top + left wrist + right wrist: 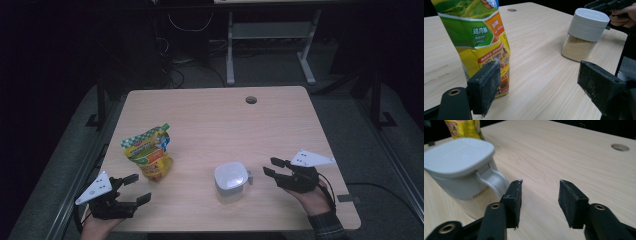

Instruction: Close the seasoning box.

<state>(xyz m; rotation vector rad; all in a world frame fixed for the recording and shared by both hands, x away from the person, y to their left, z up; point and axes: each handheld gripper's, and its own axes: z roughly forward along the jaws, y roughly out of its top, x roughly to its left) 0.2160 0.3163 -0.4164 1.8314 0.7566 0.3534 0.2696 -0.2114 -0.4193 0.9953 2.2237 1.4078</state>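
A yellow and green snack bag [149,152] stands upright on the wooden table [215,120] at the left. A clear container with a white lid [231,180] holds tan granules and sits near the front middle. My left gripper [136,188] hangs open just in front of the bag, which looms close behind its left jaw in the left gripper view as bag [477,42], with the container [585,33] farther right. My right gripper [270,167] is open and empty, just right of the container, whose lid [459,157] and small side tab [491,180] sit beside its left jaw.
A round cable hole [251,100] is in the table near the far edge. Beyond the table stand a desk frame [270,45] and cables on a dark floor. Bare wood lies between the bag and the container.
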